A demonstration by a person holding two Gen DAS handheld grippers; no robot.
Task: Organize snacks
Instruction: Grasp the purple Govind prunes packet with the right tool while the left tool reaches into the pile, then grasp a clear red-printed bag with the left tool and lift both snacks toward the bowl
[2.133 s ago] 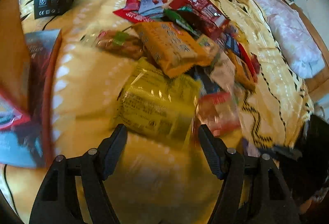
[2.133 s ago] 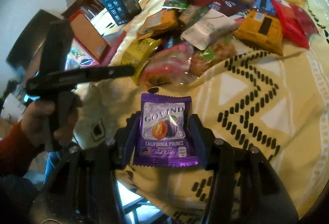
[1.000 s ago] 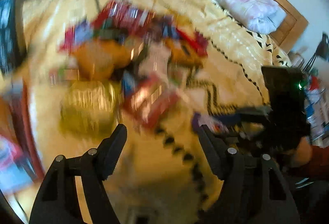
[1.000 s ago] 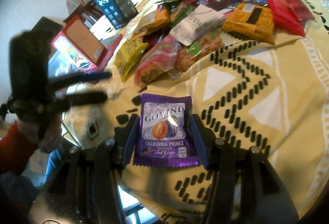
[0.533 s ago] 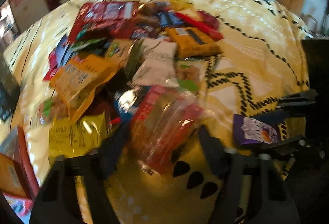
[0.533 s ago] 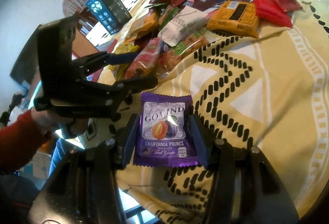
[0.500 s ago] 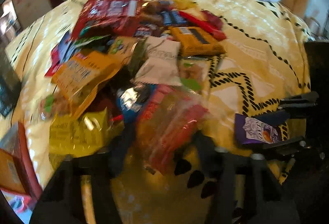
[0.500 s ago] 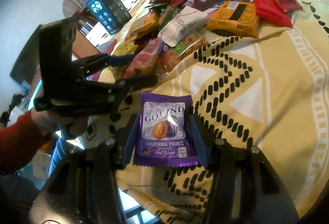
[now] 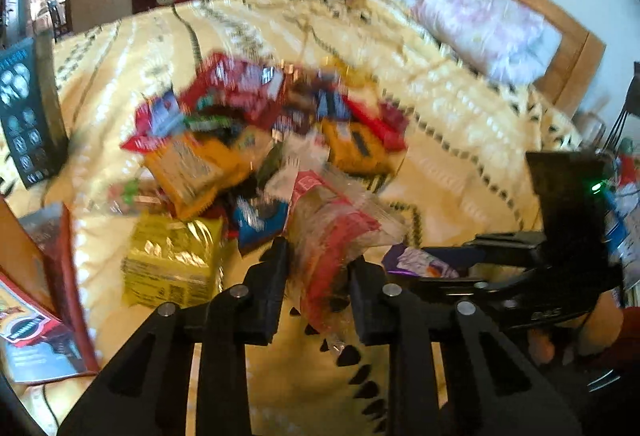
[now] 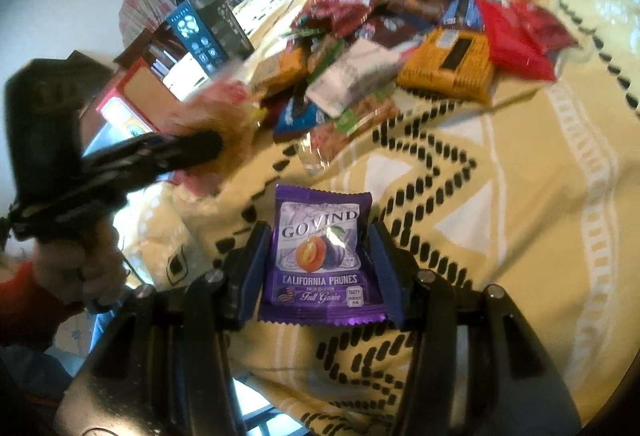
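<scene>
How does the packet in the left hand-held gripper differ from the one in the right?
The left packet is clear crinkled film with red showing through; the prune packet is opaque purple with readable print. The left packet is crumpled and blurred, with the jaws closing on it; the prune packet is held flat and sharp. Each sits between the fingers of its own hand-held gripper, left and right.
</scene>
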